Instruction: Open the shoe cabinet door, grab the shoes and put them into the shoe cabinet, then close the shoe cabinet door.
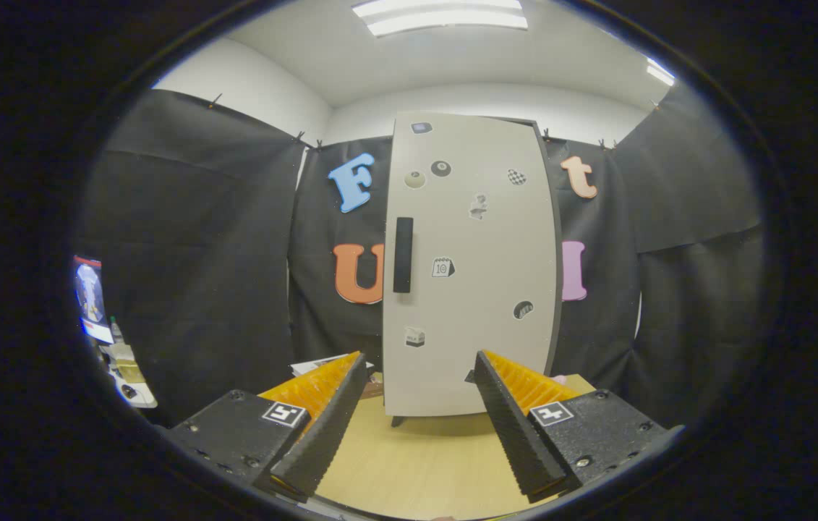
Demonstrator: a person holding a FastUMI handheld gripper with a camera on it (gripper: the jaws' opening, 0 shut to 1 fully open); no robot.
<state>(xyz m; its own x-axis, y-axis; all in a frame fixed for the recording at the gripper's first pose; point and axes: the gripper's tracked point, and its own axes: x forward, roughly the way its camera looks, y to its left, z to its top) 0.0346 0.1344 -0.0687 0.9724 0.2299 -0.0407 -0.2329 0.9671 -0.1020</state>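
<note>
A tall pale shoe cabinet (470,268) stands upright on the wooden table (423,456), beyond my fingers. Its door is shut and carries several small stickers. A dark vertical handle (403,255) sits near the door's left edge. My gripper (419,358) is open, with nothing between its fingers. The left fingertip (351,369) and right fingertip (488,369) frame the cabinet's lower part from some distance away. Something whitish (322,363) lies just behind the left finger, by the cabinet's lower left corner, mostly hidden.
Black cloth walls close the booth behind and on both sides of the cabinet. At the far left, outside the cloth, a cluttered shelf (123,369) holds small items. The bare table stretches between my fingers and the cabinet's foot.
</note>
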